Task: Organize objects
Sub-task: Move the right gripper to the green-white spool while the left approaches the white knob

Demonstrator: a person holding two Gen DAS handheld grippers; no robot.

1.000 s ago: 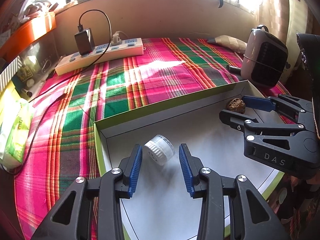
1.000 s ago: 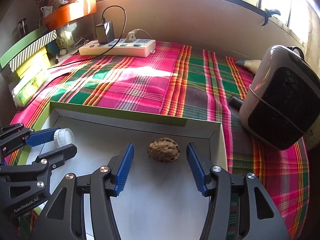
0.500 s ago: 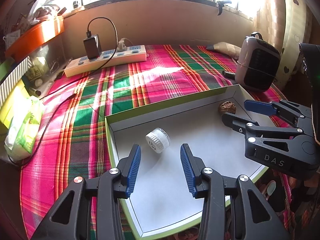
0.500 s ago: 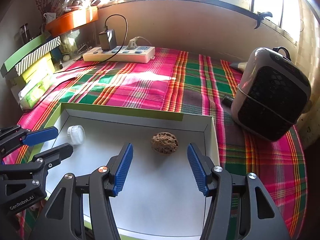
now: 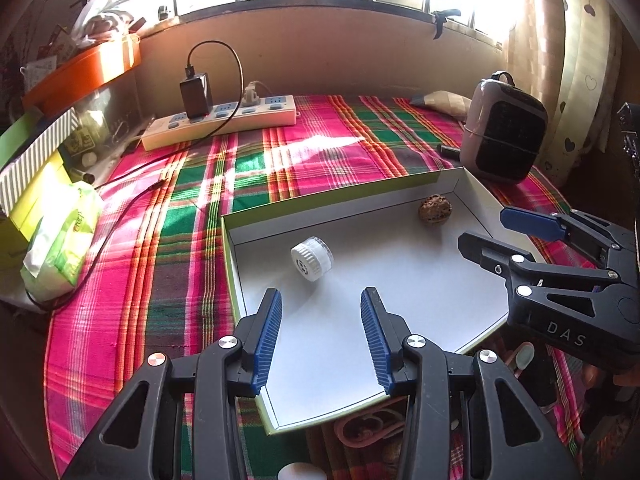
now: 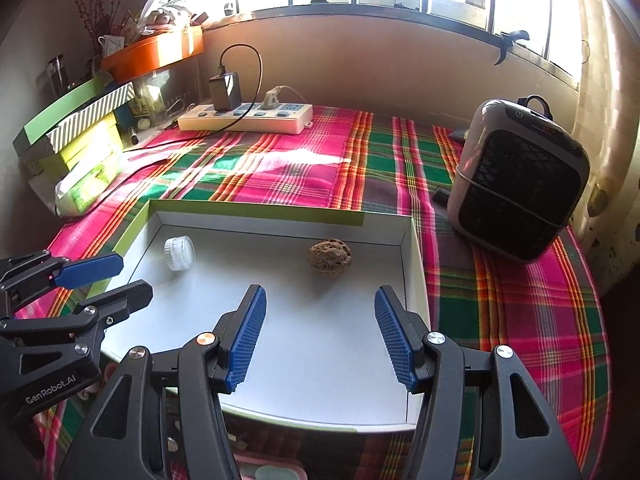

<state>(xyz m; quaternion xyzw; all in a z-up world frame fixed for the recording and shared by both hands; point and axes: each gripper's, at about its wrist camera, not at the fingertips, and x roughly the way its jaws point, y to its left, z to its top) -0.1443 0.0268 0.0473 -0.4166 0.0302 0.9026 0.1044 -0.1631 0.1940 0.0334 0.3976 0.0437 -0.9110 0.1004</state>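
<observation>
Left wrist view: the left gripper (image 5: 320, 336) hovers with jaws wide and empty, the small white ribbed plastic jar (image 5: 312, 259) lying just ahead in the shallow white cardboard tray with green rim (image 5: 230, 264).

Right wrist view: the right gripper (image 6: 320, 336), jaws likewise apart and empty, faces the brown wrinkled walnut (image 6: 329, 256) just ahead in the same tray. Both items appear placed; the next move likely calls for seeking another object.

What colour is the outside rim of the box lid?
Lime green on the box lid, white inside; clearest in the right wrist view.
</observation>
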